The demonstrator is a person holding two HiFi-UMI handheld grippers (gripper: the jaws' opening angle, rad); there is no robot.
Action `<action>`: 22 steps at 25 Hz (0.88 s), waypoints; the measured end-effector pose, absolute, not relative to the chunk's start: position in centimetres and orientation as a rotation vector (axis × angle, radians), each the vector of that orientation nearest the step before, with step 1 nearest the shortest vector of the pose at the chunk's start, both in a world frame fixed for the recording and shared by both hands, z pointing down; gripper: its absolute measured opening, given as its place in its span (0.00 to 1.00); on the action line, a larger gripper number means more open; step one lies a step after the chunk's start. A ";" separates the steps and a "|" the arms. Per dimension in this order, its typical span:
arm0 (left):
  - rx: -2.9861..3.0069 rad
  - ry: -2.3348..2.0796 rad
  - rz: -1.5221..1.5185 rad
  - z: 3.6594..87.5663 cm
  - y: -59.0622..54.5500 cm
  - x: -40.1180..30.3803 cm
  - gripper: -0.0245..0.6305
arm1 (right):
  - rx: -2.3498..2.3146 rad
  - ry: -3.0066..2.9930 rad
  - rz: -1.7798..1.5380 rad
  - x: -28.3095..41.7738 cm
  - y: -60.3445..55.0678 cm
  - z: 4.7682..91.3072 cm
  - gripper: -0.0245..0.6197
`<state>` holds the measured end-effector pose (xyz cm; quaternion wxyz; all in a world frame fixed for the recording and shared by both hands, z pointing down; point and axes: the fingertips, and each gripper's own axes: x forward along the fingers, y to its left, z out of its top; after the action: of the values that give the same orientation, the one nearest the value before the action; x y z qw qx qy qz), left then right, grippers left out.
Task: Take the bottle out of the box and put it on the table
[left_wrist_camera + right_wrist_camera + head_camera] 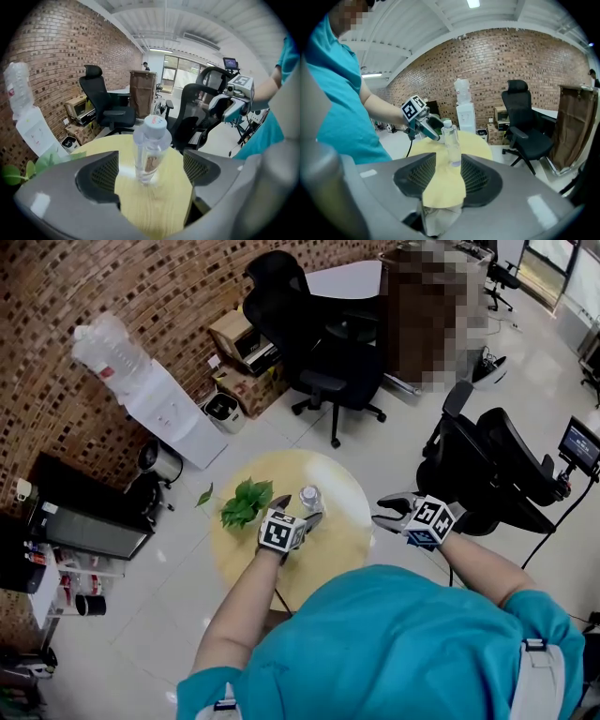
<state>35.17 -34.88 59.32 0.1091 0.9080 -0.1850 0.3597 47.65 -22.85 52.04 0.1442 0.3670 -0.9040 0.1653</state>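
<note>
The left gripper (300,508) is angling down over the round wooden table (337,554) with its jaws standing wide apart. The bottle (310,496) is standing upright on the tabletop just ahead of them, and neither pad is touching it. The right gripper (382,510) is hovering off the table's edge, jaws apart and empty. A leafy plant (246,502) is sitting on the table beside the left gripper. A brick wall (112,296) and an office chair (323,343) are standing behind. Only the left gripper view is showing the gaps on either side of the bottle.
</note>
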 end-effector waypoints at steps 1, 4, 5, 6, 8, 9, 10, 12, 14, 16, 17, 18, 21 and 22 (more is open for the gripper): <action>2.673 -0.555 1.022 58.7 -34.7 34.3 0.70 | 1.061 -2.609 0.480 47.5 -23.0 51.6 0.30; 2.679 -0.564 0.892 57.0 -34.8 31.1 0.70 | 1.068 -2.605 0.491 46.5 -24.3 51.0 0.30; 2.680 -0.563 0.847 56.8 -34.9 30.0 0.70 | 1.073 -2.601 0.488 46.0 -24.8 50.8 0.30; 2.684 -0.563 0.805 56.8 -34.9 29.0 0.69 | 1.080 -2.598 0.482 45.5 -25.2 50.8 0.30; 2.697 -0.576 0.726 56.4 -34.3 27.4 0.66 | 1.091 -2.603 0.470 44.9 -25.4 51.3 0.30; 2.703 -0.586 0.686 55.7 -33.7 26.8 0.64 | 1.097 -2.610 0.467 44.7 -25.2 51.1 0.30; 2.708 -0.595 0.646 54.5 -33.0 26.4 0.62 | 1.102 -2.620 0.467 44.6 -24.8 50.5 0.30; 2.724 -0.611 0.571 51.8 -31.6 25.9 0.58 | 1.107 -2.646 0.469 44.3 -24.2 48.8 0.30; 2.745 -0.624 0.517 50.0 -30.4 25.9 0.55 | 1.095 -2.675 0.470 44.2 -23.9 47.8 0.30; 2.761 -0.640 0.467 49.1 -29.2 26.2 0.53 | 1.061 -2.702 0.454 44.5 -23.4 47.7 0.30; 2.767 -0.653 0.441 48.8 -28.5 26.6 0.53 | 1.036 -2.715 0.436 44.8 -23.1 47.8 0.30; 2.774 -0.668 0.417 48.6 -27.7 27.2 0.53 | 1.010 -2.726 0.418 45.3 -22.8 48.0 0.30; 2.787 -0.742 0.353 47.8 -25.2 29.3 0.52 | 0.940 -2.765 0.399 47.2 -22.0 48.3 0.30; 2.783 -0.772 0.323 47.6 -24.3 30.1 0.51 | 0.912 -2.779 0.391 47.8 -21.7 48.3 0.30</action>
<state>30.14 -24.31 47.61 0.1175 0.9510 -0.2638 0.1102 47.83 -21.68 48.32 0.0952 0.3077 -0.9375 0.1320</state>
